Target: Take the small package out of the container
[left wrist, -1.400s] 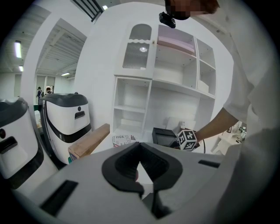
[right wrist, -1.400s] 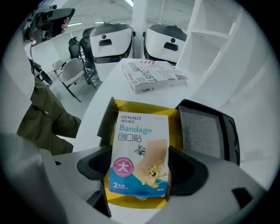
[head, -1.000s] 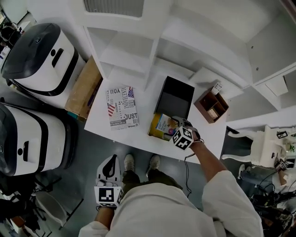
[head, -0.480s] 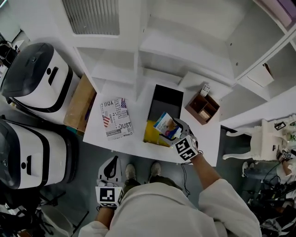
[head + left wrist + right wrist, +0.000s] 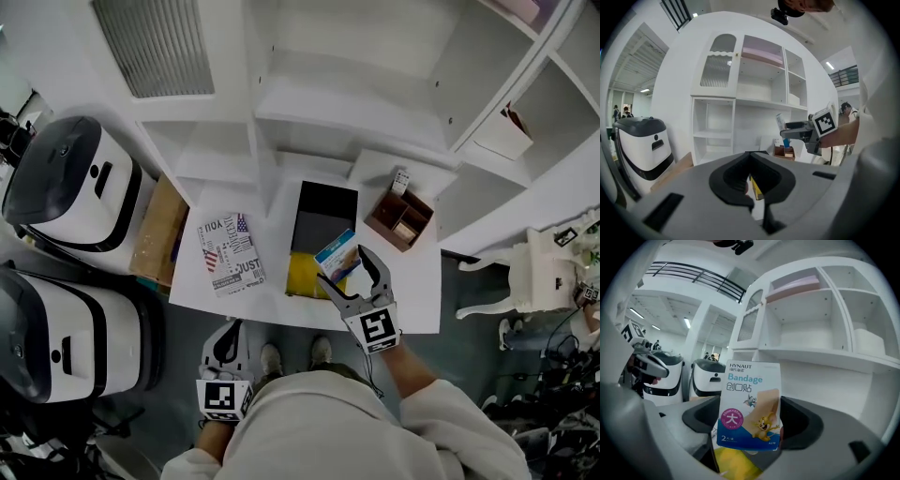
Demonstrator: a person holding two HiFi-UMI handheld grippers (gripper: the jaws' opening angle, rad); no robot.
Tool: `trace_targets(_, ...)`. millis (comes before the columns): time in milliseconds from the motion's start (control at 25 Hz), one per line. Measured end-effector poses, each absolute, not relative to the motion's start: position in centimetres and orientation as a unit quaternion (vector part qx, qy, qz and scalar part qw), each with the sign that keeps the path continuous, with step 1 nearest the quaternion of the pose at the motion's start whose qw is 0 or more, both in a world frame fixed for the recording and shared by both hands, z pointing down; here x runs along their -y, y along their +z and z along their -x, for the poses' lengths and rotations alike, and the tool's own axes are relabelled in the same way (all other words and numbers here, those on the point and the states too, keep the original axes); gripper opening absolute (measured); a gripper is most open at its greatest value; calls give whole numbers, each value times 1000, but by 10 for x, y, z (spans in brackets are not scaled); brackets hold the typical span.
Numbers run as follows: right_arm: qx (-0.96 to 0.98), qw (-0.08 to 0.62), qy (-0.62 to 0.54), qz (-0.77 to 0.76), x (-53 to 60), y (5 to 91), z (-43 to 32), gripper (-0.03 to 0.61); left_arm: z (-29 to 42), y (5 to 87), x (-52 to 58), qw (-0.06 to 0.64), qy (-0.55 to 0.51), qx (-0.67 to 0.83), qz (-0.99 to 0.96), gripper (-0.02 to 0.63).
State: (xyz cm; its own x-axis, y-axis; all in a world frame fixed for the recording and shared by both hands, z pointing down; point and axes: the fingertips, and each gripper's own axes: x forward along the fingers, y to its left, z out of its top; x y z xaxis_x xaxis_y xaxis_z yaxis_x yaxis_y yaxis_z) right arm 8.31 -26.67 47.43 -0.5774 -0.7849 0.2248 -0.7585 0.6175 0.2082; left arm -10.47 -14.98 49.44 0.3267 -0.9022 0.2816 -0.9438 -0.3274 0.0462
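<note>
On the white table (image 5: 412, 295) stands an open box with a black lid (image 5: 325, 216) and a yellow inside (image 5: 302, 278). My right gripper (image 5: 344, 266) hovers above the box's near right corner, shut on a small blue-and-white bandage package (image 5: 335, 251). In the right gripper view the package (image 5: 750, 394) stands upright between the jaws, above the yellow box (image 5: 736, 465). My left gripper (image 5: 225, 343) hangs low beside the person, below the table's near edge, shut and empty. The left gripper view shows the right gripper (image 5: 787, 133) with the package (image 5: 779, 123) from the side.
A printed magazine (image 5: 232, 251) lies left of the box, with a brown cardboard box (image 5: 159, 225) beyond it. A small brown wooden organizer (image 5: 400, 217) stands to the right. White shelves (image 5: 309, 112) rise behind. Two white-and-black machines (image 5: 66, 178) stand at the left, and a white chair (image 5: 534, 277) at the right.
The right gripper has lifted the bandage package up out of the yellow box and drawn it toward the table's near edge. The left gripper has stayed low.
</note>
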Motion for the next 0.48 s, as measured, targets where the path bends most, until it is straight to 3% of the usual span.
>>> trace_targets(160, 881, 105, -74, -455, 257, 448, -91, 423, 94, 491, 153, 95, 104, 558, -818, 8)
trace_targets(480, 869, 94, -41, -485, 233, 430, -104, 423, 78, 483, 154, 86, 103, 539, -832, 8)
